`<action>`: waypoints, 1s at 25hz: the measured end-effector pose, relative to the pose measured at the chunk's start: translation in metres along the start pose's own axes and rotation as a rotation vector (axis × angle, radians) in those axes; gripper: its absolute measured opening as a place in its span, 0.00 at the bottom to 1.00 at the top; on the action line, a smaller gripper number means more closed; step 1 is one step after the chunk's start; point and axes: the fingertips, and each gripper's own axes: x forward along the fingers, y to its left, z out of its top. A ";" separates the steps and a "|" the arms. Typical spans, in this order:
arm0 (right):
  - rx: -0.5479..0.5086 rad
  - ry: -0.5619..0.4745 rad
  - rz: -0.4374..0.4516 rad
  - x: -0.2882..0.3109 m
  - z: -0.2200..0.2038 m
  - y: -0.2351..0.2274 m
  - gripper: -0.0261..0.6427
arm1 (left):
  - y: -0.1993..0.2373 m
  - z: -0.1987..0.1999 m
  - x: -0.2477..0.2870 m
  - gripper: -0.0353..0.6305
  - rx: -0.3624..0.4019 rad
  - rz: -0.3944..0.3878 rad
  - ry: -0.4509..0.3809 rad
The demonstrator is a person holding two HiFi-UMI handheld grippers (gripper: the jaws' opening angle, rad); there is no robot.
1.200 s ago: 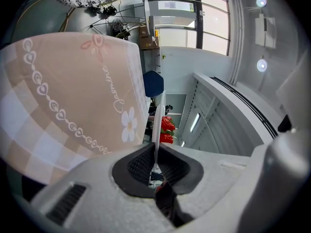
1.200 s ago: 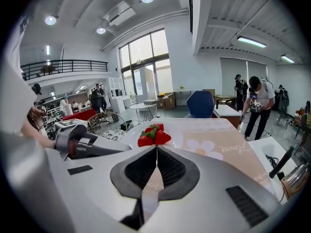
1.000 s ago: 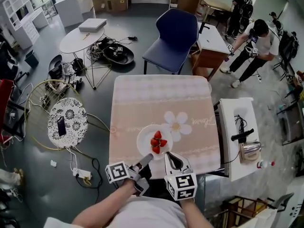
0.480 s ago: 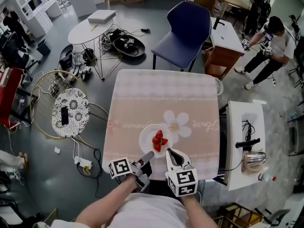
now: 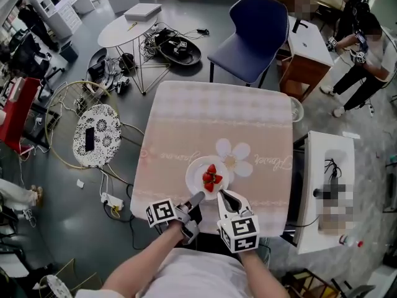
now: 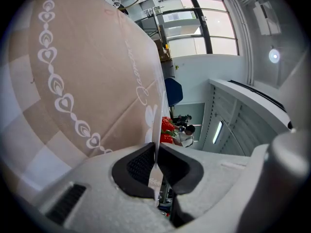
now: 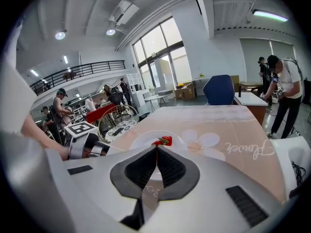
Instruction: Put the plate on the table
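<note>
A white plate (image 5: 196,177) with red strawberries (image 5: 212,179) lies on the pink flowered tablecloth of the table (image 5: 217,117), near its front edge. My left gripper (image 5: 200,195) is shut on the plate's near rim. In the left gripper view that rim (image 6: 156,106) runs edge-on between the pads, with the strawberries (image 6: 167,127) beyond. My right gripper (image 5: 222,194) is shut, its tips at the plate's near right rim. In the right gripper view the plate (image 7: 141,139) and strawberries (image 7: 164,141) lie just past the closed tips (image 7: 156,149); no rim shows between them.
A blue chair (image 5: 260,30) stands at the table's far side. A white side table (image 5: 322,185) flanks it on the right. To the left are a patterned round stool (image 5: 96,135) with a phone, floor cables and a round white table (image 5: 133,30). People (image 5: 363,48) stand far right.
The head view has shifted a little over the table. The plate and both grippers keep their places on the cloth.
</note>
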 end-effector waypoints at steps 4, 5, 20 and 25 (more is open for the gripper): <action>-0.007 0.009 0.019 0.002 -0.004 -0.005 0.04 | 0.006 0.004 0.006 0.08 -0.010 0.023 -0.031; -0.009 0.012 0.023 0.002 -0.005 -0.006 0.05 | 0.007 0.005 0.007 0.08 -0.014 0.028 -0.037; -0.017 0.042 0.063 0.010 -0.010 -0.016 0.04 | 0.016 0.019 0.017 0.09 0.036 0.147 -0.072; -0.018 0.044 0.074 0.010 -0.011 -0.016 0.04 | 0.015 0.017 0.018 0.11 0.105 0.196 -0.052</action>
